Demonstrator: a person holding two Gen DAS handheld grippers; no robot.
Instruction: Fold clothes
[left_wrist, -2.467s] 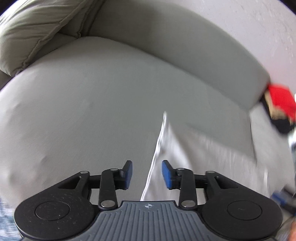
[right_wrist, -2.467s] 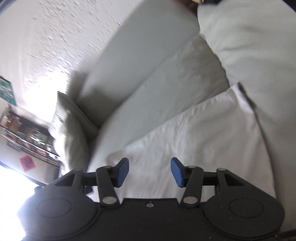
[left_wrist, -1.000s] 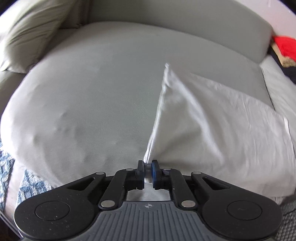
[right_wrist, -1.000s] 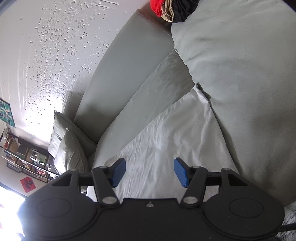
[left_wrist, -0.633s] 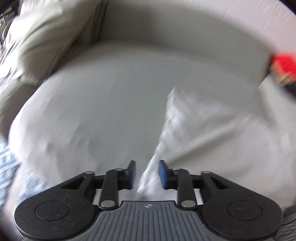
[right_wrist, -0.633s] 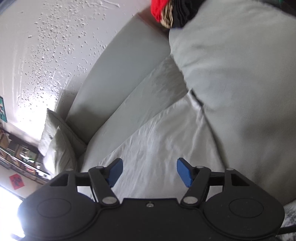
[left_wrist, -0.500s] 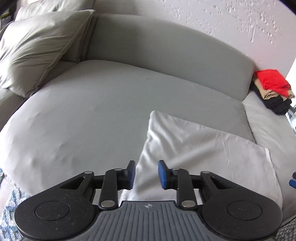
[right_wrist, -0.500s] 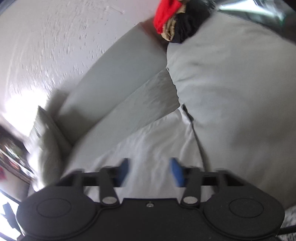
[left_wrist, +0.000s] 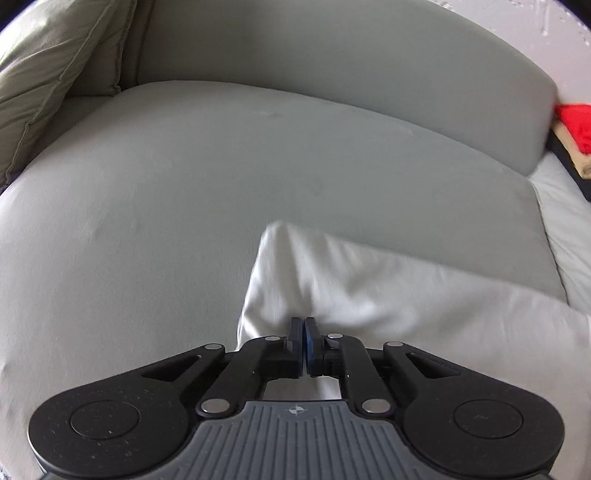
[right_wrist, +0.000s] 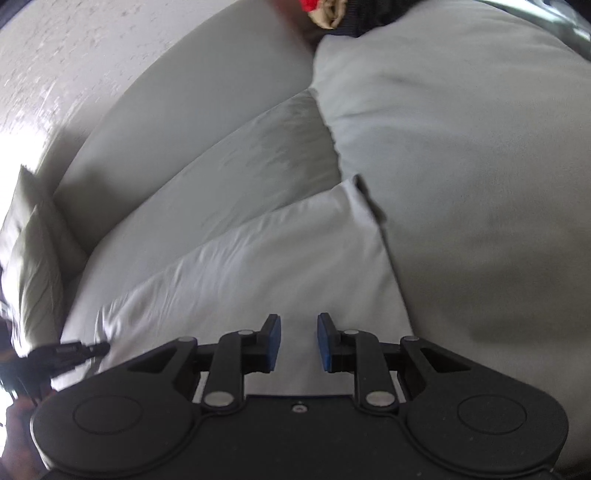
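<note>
A white folded cloth lies on the grey sofa seat. My left gripper is shut on the cloth's near left edge, and the fabric bunches up just ahead of the blue pads. In the right wrist view the same white cloth spreads across the seat, and my right gripper hovers over its near edge with the jaws open a small way and nothing between them. The left gripper's dark tip shows at the cloth's left corner.
A grey-green pillow leans at the sofa's left end. A stack of red, tan and black clothes sits on the far right cushion. The sofa backrest runs behind the seat. A second seat cushion lies to the right.
My left gripper was open over the cloth's left edge and has now dropped and shut on it. My right gripper's jaws have narrowed over the cloth's near edge.
</note>
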